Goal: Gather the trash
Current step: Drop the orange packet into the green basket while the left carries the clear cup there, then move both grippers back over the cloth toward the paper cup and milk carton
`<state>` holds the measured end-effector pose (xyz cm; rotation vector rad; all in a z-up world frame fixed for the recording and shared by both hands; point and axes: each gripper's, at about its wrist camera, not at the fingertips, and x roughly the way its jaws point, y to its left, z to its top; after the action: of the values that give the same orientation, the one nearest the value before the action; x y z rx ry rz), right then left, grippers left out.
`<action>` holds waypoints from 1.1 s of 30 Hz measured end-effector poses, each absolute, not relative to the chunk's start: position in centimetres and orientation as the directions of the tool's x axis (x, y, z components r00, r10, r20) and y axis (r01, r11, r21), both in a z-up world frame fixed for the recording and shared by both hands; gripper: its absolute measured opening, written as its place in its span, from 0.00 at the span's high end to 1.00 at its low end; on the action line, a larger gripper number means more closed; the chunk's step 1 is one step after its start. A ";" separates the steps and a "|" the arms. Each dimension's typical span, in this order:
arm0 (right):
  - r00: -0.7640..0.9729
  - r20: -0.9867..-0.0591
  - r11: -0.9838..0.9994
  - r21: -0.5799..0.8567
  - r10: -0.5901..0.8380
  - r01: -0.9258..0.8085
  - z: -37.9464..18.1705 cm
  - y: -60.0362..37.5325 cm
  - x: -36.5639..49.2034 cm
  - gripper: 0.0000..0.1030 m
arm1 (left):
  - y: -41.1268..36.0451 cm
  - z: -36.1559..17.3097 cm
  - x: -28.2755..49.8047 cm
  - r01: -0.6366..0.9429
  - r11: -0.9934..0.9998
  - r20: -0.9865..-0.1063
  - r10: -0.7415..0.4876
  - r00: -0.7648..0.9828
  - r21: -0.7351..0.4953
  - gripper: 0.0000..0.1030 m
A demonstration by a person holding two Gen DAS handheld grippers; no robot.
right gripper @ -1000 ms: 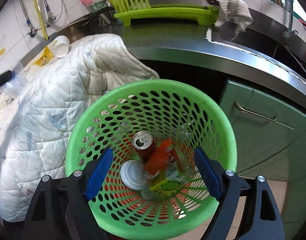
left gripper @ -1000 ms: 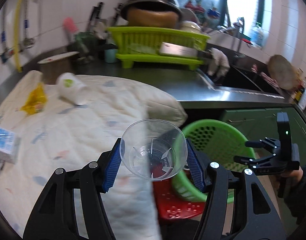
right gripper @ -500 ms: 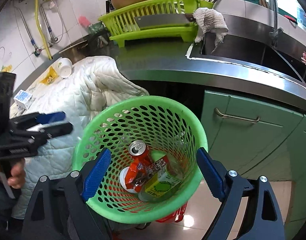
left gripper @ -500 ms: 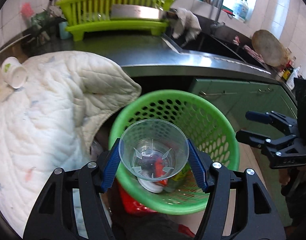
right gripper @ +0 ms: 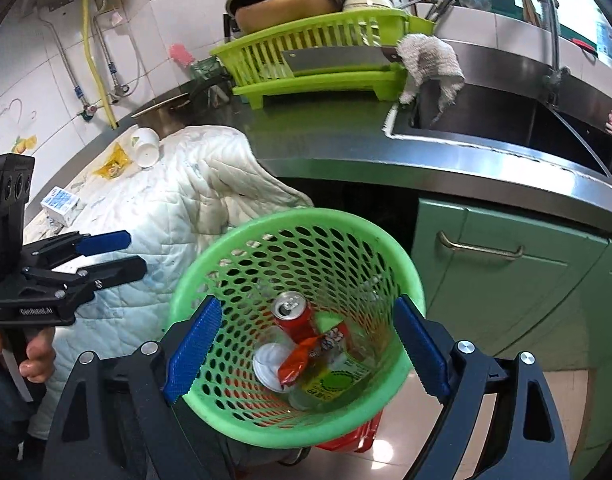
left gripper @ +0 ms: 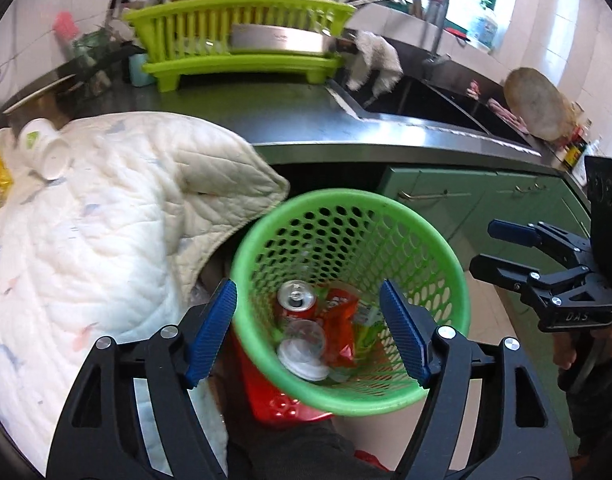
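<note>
A green perforated basket [left gripper: 347,196] [right gripper: 294,216] stands on a red stool below the counter edge. Inside lie a red can [left gripper: 296,300] [right gripper: 292,314], a red snack wrapper [left gripper: 343,320], a green carton [right gripper: 333,380] and a clear plastic cup [left gripper: 304,336]. My left gripper [left gripper: 307,286] [right gripper: 134,253] hovers over the basket, its jaws opening with nothing between them. My right gripper [right gripper: 307,304] [left gripper: 483,247] is open and empty above the same basket. On the white quilt [left gripper: 106,220] remain a white paper cup [left gripper: 46,152] [right gripper: 146,146], a yellow wrapper [right gripper: 112,164] and a small blue-white carton [right gripper: 60,204].
The steel counter [right gripper: 345,140] carries a lime dish rack [right gripper: 325,52] with a cleaver and pots. A sink [right gripper: 505,120] with a rag on its edge lies to the right. Green cupboard doors [right gripper: 505,280] stand beside the basket. A hand [right gripper: 38,360] holds the left gripper.
The left gripper swung from the quilt to over the basket and let go of the clear cup, which now lies inside. The right gripper rose and drew back a little.
</note>
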<state>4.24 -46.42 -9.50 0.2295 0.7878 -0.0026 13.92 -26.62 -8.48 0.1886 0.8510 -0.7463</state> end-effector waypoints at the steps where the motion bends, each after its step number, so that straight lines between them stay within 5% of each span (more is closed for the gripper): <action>1: 0.708 -0.700 0.976 0.203 0.088 0.079 -9.3 -46.1 4.4 0.18 | -25.9 -8.1 14.0 0.655 0.744 -0.734 -0.516 0.441 -0.130 0.28; 26: 0.668 -0.681 0.952 0.165 0.300 -0.259 -5.6 -31.4 18.2 0.18 | 0.0 -4.3 17.9 0.181 0.979 -0.694 -0.193 0.694 -0.091 0.22; 33: 0.650 -0.686 0.933 0.128 0.327 -0.335 -5.3 -26.3 23.6 0.18 | 7.0 -4.5 20.6 -0.012 0.985 -0.690 -0.110 0.715 -0.169 0.22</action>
<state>23.57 -26.31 -5.30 -0.0110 0.7769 0.3765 20.60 6.96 -4.53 -0.1661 0.7726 -0.0549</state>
